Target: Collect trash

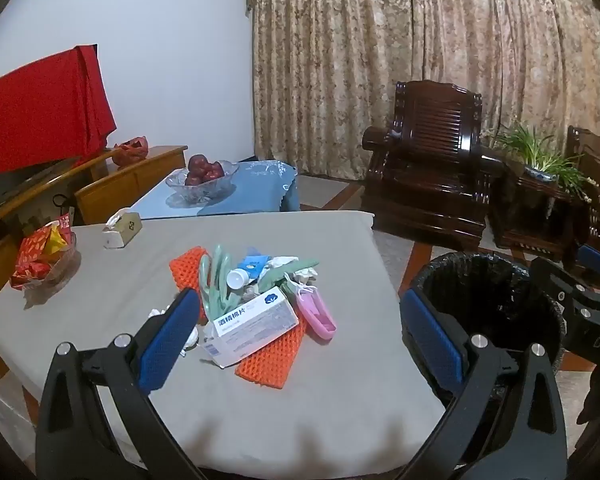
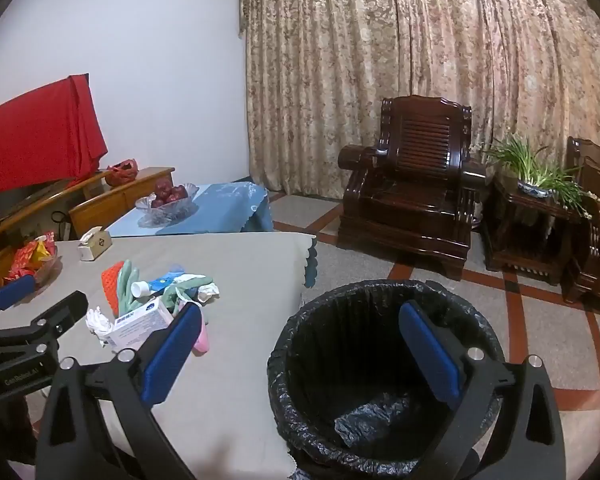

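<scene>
You have a fruit bowl [image 1: 201, 182] on the blue cloth [image 1: 256, 188], a tissue box [image 1: 121, 230], a snack dish [image 1: 44, 258], a dark armchair [image 2: 412, 184] and a plant [image 2: 536, 172].

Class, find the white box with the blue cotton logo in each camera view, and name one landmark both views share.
Left wrist: white box lies lower centre, on the orange mesh.
Right wrist: white box lies lower left, partly behind a finger.
Shared landmark: black-lined trash bin.

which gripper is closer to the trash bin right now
Right. The right gripper hangs open directly over the black-lined trash bin, while the left gripper is open above the grey table beside the bin.
</scene>
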A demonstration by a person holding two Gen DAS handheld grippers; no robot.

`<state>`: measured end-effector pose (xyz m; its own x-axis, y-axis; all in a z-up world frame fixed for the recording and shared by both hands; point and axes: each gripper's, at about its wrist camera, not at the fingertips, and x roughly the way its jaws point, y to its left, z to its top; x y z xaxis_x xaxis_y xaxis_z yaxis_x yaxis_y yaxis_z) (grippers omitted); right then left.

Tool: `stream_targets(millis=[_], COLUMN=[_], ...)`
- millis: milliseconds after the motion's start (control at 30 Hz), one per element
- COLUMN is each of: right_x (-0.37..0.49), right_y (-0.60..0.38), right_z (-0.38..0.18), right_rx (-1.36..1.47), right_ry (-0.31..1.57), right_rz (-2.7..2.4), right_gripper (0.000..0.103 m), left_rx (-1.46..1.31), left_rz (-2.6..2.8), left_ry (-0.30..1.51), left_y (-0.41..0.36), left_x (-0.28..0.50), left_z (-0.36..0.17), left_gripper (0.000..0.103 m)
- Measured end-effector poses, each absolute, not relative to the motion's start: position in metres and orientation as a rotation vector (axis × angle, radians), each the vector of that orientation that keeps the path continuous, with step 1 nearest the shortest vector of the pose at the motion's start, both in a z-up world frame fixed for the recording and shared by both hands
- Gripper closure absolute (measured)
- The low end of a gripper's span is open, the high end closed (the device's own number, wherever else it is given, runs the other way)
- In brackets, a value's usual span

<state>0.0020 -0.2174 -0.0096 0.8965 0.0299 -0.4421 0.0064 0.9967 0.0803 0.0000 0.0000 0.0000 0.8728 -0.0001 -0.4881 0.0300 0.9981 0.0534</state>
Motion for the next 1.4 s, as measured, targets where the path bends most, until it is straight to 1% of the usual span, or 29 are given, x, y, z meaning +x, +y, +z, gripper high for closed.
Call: stream_targets(millis=[1400], right_x=[0.0038], right_y=[-0.2151], right_z=[-0.0116], right_rx=[0.075], right_ry=[0.462], right_rz=[0.011], right_gripper=[0.006], left_rx=[0.05], left_rz=[-0.019], left_ry=[0.511], left_y=[0.0005], left_x=[-0.0001], left_z=[0.0002], left_gripper=[0.005])
